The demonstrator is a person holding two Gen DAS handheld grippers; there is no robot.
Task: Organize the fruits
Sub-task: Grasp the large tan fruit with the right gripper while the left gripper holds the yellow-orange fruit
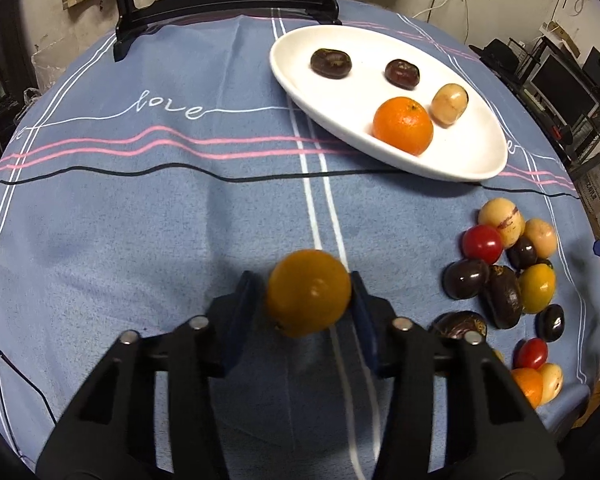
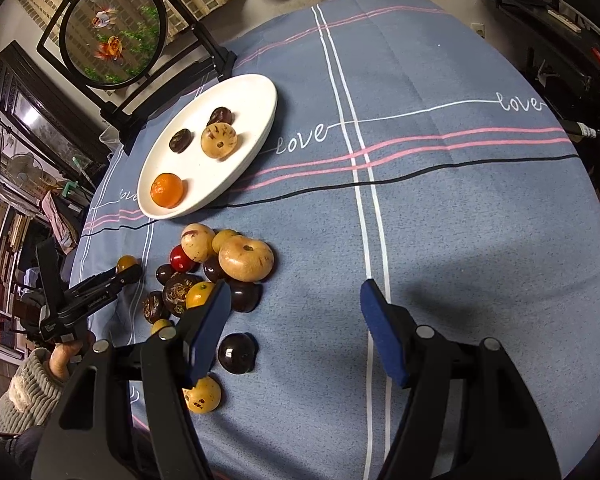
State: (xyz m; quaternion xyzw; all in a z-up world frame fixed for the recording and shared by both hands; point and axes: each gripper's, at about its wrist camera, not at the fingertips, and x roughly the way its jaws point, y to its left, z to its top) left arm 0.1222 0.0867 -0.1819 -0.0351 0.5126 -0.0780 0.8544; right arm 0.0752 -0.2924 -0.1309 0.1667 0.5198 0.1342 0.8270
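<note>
Over blue cloth (image 1: 140, 240), left tongs (image 1: 308, 294) grip a glossy (slightly blurred, perhaps yellow-orange) fruit (image 1: 308, 292); right tongs (image 2: 296, 320) gape.

dim indoor light, soft shadows, strong fisheye bending, dark vignetted corners, slight blur.

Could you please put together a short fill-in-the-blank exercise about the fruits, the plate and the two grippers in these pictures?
1. The white plate holds ____ fruits in all.
2. The left gripper is shut on a round ____ fruit.
3. The right gripper has its jaws ____ with nothing between them.
4. The single orange on the plate lies on the side nearest the loose pile, beside a ____ fruit.

Missing words: four; yellow; open; tan
</note>
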